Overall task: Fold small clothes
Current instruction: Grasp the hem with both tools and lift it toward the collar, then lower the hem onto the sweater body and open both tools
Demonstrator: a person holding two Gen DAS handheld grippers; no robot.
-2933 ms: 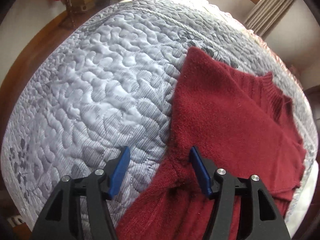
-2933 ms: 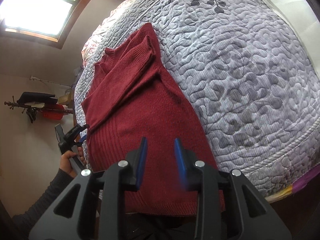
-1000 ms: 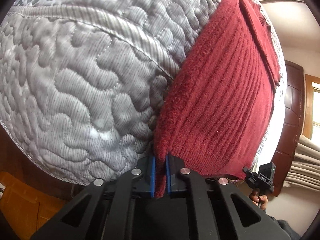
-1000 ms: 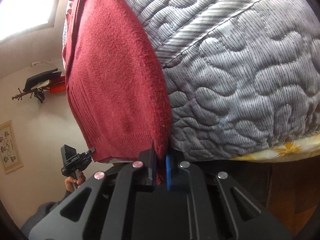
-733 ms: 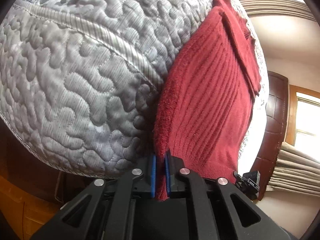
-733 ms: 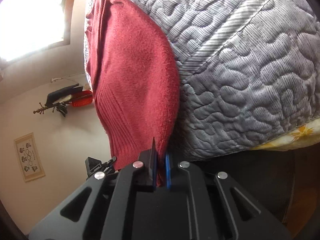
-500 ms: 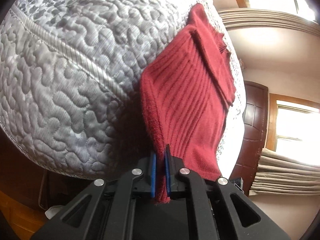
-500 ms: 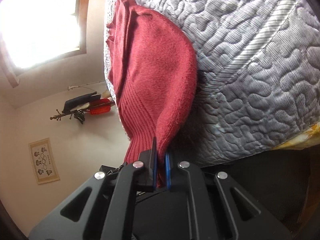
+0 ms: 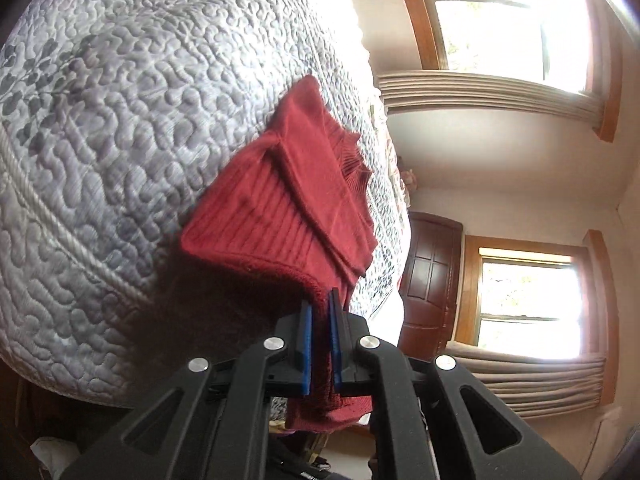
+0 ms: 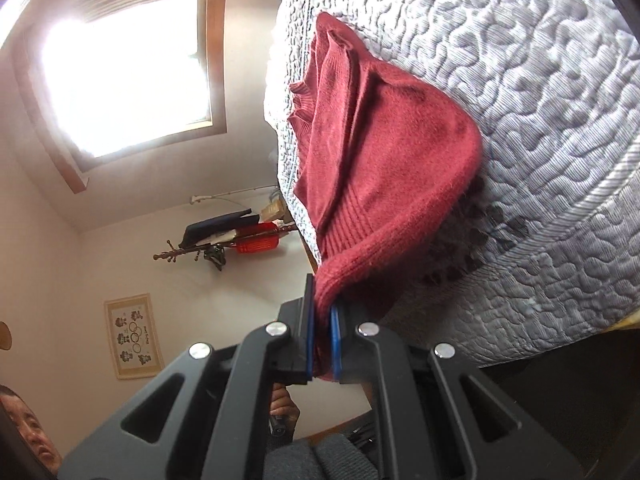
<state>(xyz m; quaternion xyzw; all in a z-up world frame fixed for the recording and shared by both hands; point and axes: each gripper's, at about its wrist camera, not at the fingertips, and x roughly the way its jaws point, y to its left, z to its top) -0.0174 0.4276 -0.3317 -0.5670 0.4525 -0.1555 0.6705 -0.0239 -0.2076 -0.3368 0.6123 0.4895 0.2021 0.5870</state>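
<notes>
In the left wrist view, the left gripper (image 9: 321, 344) pinches the bottom hem of the red sweater (image 9: 296, 196), which rises from its blue pads onto the grey quilted bed (image 9: 120, 120), sleeve folded across its body. In the right wrist view, the right gripper (image 10: 321, 344) is likewise clamped on the sweater's (image 10: 384, 152) hem, the knit lifted clear of the quilt (image 10: 540, 100) edge
</notes>
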